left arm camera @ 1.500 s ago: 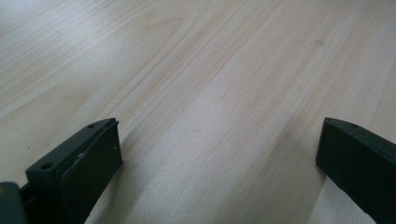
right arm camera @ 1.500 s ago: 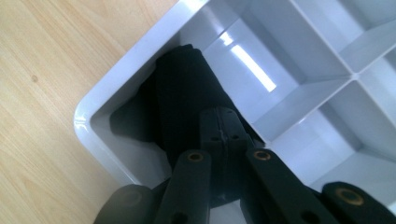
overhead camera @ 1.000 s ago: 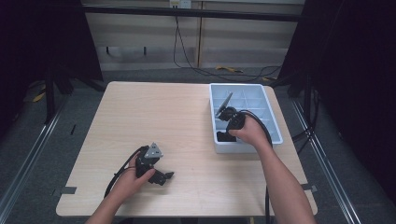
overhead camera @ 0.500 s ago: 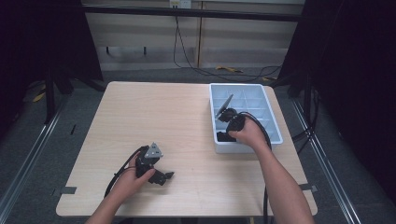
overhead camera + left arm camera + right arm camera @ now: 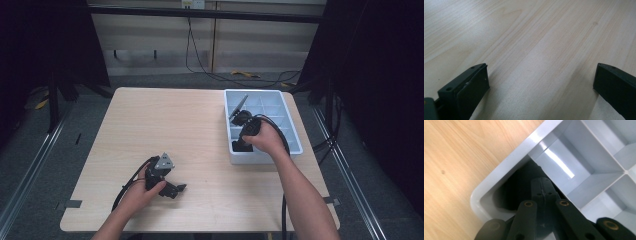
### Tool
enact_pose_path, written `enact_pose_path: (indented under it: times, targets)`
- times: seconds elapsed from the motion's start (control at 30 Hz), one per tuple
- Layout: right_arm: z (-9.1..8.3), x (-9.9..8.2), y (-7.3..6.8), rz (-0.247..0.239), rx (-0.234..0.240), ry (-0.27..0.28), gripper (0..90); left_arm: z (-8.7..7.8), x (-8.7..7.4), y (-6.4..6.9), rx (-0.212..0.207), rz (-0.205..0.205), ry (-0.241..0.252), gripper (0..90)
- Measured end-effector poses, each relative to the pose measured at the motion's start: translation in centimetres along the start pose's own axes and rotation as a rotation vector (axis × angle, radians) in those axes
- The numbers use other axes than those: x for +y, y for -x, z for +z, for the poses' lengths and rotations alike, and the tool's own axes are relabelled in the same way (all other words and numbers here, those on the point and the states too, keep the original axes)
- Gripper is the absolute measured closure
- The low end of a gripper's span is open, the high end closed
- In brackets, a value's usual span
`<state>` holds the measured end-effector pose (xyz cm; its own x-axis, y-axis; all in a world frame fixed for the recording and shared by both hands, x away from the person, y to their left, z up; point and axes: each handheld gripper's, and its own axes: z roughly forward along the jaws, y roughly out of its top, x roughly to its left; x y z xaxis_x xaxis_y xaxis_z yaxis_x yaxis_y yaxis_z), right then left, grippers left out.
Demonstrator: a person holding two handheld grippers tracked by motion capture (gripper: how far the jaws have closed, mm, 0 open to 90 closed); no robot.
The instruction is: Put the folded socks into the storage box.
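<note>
Two hand-held grippers: right hand-held gripper (image 5: 544, 188), jaws closed empty, dips into the grey plastic compartment tray (image 5: 290, 127) corner at 3 o'clock; left hand-held gripper (image 5: 176, 190) open on the pale wooden counter (image 5: 190, 130).

Across the three high-view moments almost nothing shifts. The only difference is a very slight one at the right hand (image 5: 265, 139): its wrist sits a touch differently over the near left corner of the grey tray (image 5: 260, 159). The move is too small to give a direction. The right gripper (image 5: 243, 146) has its tips in the same corner compartment as before, jaws pressed together as they were. No thing on the table changes place.
</note>
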<state>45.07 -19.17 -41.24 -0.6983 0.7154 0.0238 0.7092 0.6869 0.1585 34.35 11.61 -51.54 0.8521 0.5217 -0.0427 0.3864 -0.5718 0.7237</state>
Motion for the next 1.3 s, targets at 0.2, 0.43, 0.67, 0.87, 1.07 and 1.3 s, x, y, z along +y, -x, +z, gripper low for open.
enact_pose_path:
  times: [0.2, 0.43, 0.67, 0.87, 1.07, 1.3]
  targets:
    - [1.5, -0.3, 0.1, 0.007, -0.005, -0.010, 90.0, 0.0, 0.0, 0.0, 0.000, 0.000, -0.001, 0.0]
    - [1.5, -0.3, -0.1, 0.026, -0.019, -0.015, 90.0, 0.0, 0.0, 0.0, 0.001, -0.001, -0.001, 0.0]
    - [0.3, -1.0, 0.2, 0.057, -0.001, 0.019, 83.0, 0.0, 0.0, 0.0, -0.001, -0.004, 0.001, 0.0]
    - [-0.9, -1.5, 0.3, 0.054, 0.002, 0.044, 73.0, 0.0, 0.0, 0.0, -0.001, -0.004, 0.001, 0.0]
    - [-2.0, -1.5, 0.2, 0.063, -0.003, 0.064, 64.2, 0.0, 0.0, 0.0, -0.001, -0.004, 0.000, 0.0]
    - [-2.6, -2.0, 0.3, 0.077, -0.006, 0.079, 53.2, 0.0, 0.0, 0.0, -0.001, -0.004, 0.000, 0.0]
